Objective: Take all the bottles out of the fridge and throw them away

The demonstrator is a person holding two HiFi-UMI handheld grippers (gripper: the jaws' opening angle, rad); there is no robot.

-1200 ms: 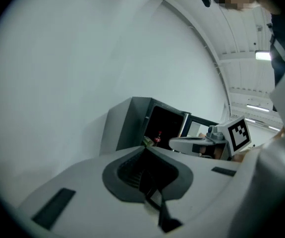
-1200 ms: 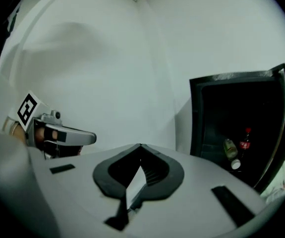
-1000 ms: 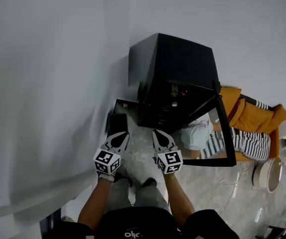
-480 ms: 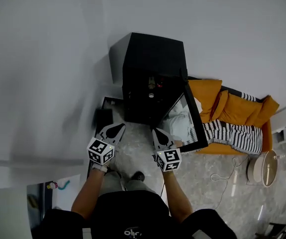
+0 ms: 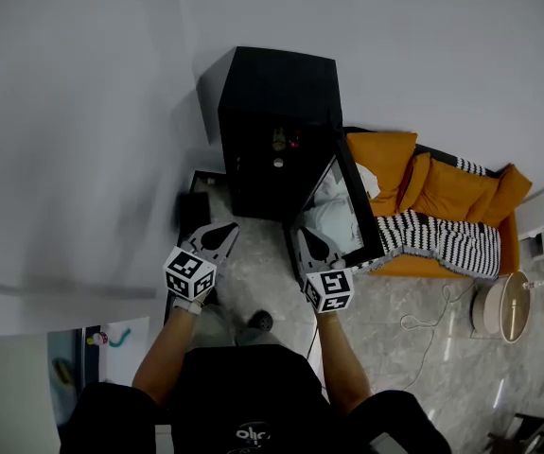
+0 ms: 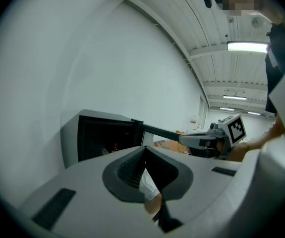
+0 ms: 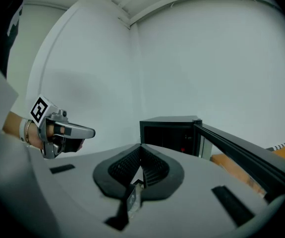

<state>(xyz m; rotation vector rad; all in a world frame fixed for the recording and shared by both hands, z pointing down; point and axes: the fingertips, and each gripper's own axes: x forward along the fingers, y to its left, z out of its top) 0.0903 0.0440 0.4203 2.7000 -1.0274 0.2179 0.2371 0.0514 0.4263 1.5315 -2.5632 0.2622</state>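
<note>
A black mini fridge (image 5: 276, 112) stands on the floor against the white wall, its glass door (image 5: 333, 206) swung open to the right. Small bottles (image 5: 279, 141) show dimly in its dark inside, one with a red cap (image 5: 295, 143). My left gripper (image 5: 224, 229) hovers in front of the fridge's lower left corner, shut and empty. My right gripper (image 5: 302, 237) hangs just short of the door's bottom edge, also shut with nothing in it. The left gripper view shows the fridge (image 6: 102, 135) ahead, and the right gripper view shows the fridge (image 7: 169, 132) too.
A black box (image 5: 193, 210) lies on the floor left of the fridge. An orange sofa (image 5: 442, 187) with a striped blanket (image 5: 442, 242) sits right of the door. A round white object (image 5: 503, 305) and a cable (image 5: 423, 324) lie on the marble floor.
The fridge has slid up and to the left in the head view, and its door now looks narrower. Both grippers have stayed shut and have drawn a little further apart.
</note>
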